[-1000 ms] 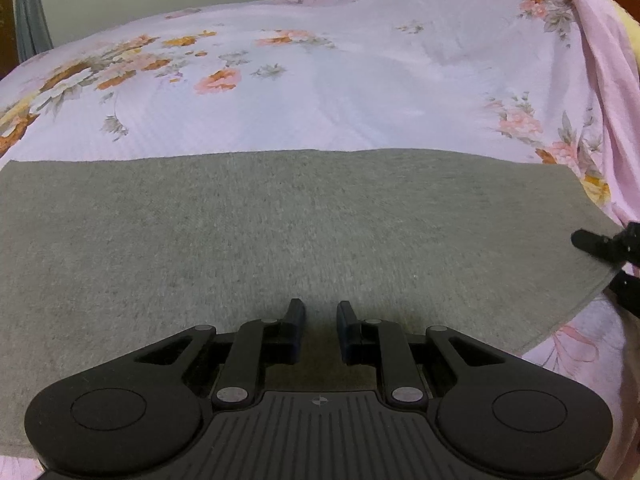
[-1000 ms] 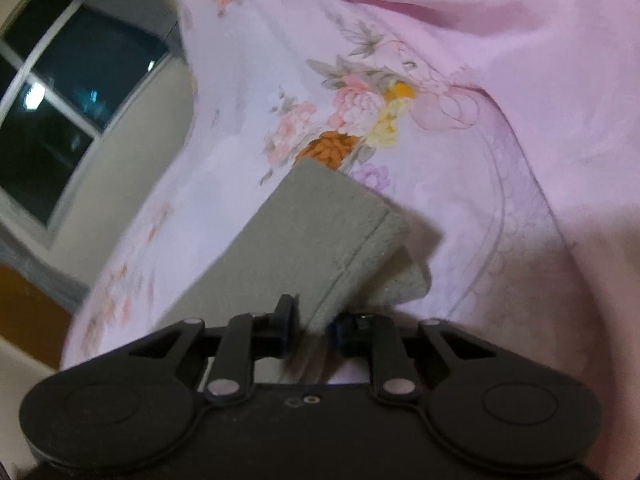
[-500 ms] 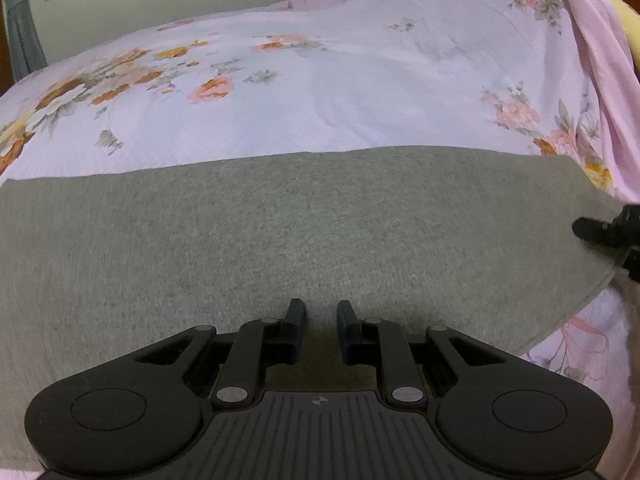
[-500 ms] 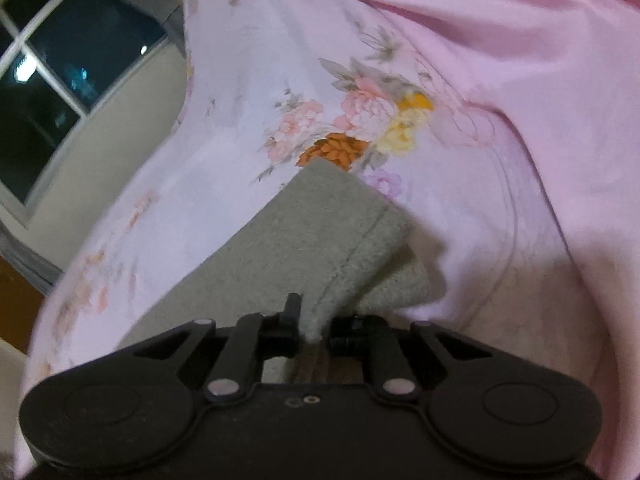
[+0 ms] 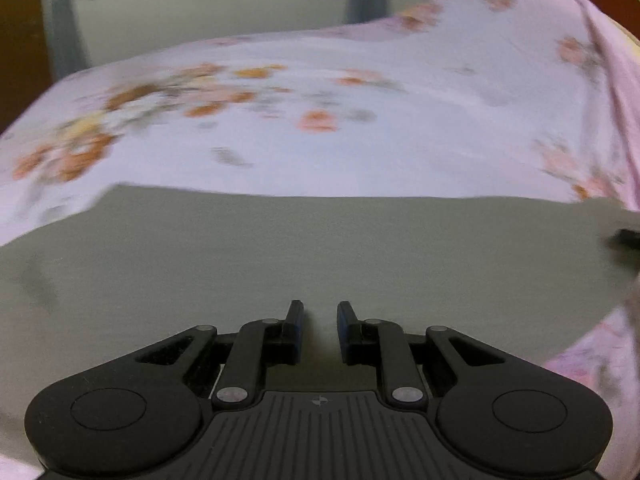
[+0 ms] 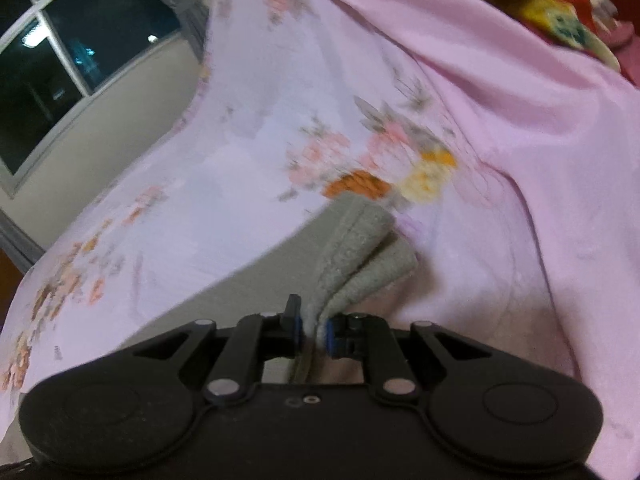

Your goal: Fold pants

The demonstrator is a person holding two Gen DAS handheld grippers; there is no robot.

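Observation:
Grey pants (image 5: pixel 304 248) lie across a pink floral bedsheet (image 5: pixel 320 132). In the left wrist view my left gripper (image 5: pixel 318 316) has its fingers a narrow gap apart at the pants' near edge, with cloth running between and under them; the view is blurred, so a grip is unclear. In the right wrist view my right gripper (image 6: pixel 310 322) is shut on the hem corner of the pants (image 6: pixel 356 244), which is lifted and bunched above the sheet (image 6: pixel 248 184). The right gripper's tip shows at the right edge of the left wrist view (image 5: pixel 628 236).
A wall and a window (image 6: pixel 60 56) stand beyond the bed. A plain pink cloth (image 6: pixel 520 92) drapes over the bed's right side, with colourful bedding (image 6: pixel 568 20) behind it.
My right gripper has closed tighter on the hem corner and lifted it, so the cloth bunches. The left view has risen and tilted, and the pants' far left part has lifted off the sheet.

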